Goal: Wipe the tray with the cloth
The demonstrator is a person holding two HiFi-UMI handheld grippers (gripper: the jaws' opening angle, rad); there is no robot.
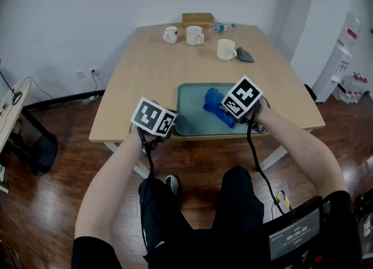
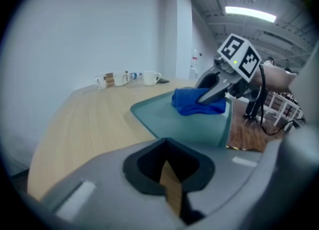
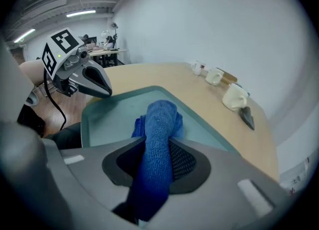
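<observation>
A teal tray (image 1: 192, 102) lies near the front edge of the wooden table (image 1: 145, 70). On its right half sits a bunched blue cloth (image 1: 217, 106). My right gripper (image 1: 234, 116) is shut on the cloth, and in the right gripper view the cloth (image 3: 159, 119) runs up between the jaws onto the tray (image 3: 114, 109). My left gripper (image 1: 171, 128) hovers at the tray's near left corner, shut with nothing in it. The left gripper view shows the tray (image 2: 169, 119), the cloth (image 2: 192, 102) and the right gripper (image 2: 209, 93) ahead of the closed jaws.
At the table's far end stand three white mugs (image 1: 170, 34) (image 1: 194, 35) (image 1: 226, 49), a dark grey object (image 1: 245, 55), a wooden box (image 1: 197, 18) and a plastic bottle (image 1: 221, 27). Bare tabletop lies between them and the tray. The person's legs are under the front edge.
</observation>
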